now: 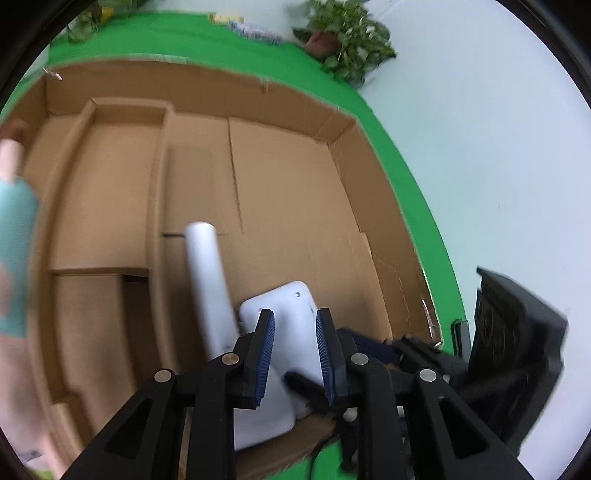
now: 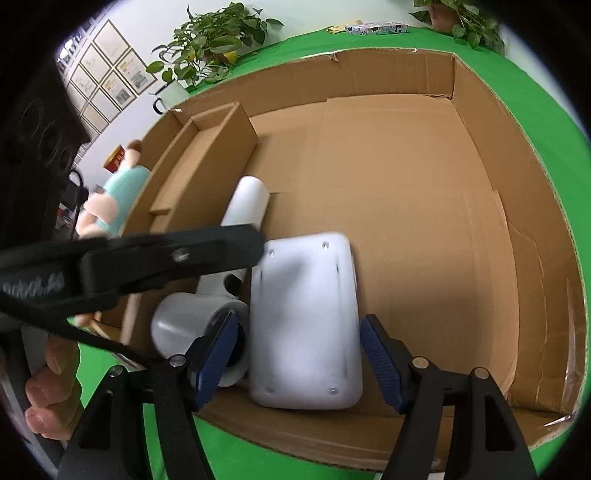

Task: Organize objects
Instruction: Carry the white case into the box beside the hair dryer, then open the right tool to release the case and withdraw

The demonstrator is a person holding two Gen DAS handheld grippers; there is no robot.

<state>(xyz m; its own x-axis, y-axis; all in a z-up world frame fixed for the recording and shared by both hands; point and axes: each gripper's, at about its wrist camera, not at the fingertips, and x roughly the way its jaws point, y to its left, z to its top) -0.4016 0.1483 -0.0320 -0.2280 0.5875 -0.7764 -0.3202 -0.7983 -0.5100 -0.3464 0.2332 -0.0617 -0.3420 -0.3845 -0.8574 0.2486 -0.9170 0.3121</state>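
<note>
A white plastic appliance with a flat base [image 2: 304, 325] and a long tube handle [image 2: 245, 206] lies inside a big open cardboard box [image 2: 406, 177] on a green table. My right gripper [image 2: 299, 363] is open, its blue-padded fingers either side of the base's near end, not touching it. My left gripper [image 1: 295, 354] is open just above the same appliance [image 1: 291, 306], near the box's front wall; its tube [image 1: 207, 266] points away. The left gripper's finger [image 2: 166, 254] crosses the right wrist view over the tube.
A cardboard divider tray [image 1: 110, 192] fills the box's left part. A plush doll in teal [image 2: 118, 199] lies outside the box's left wall. Potted plants [image 2: 214, 40] and a mug [image 2: 168, 96] stand at the table's far edge. A small patterned box [image 2: 376, 27] lies far back.
</note>
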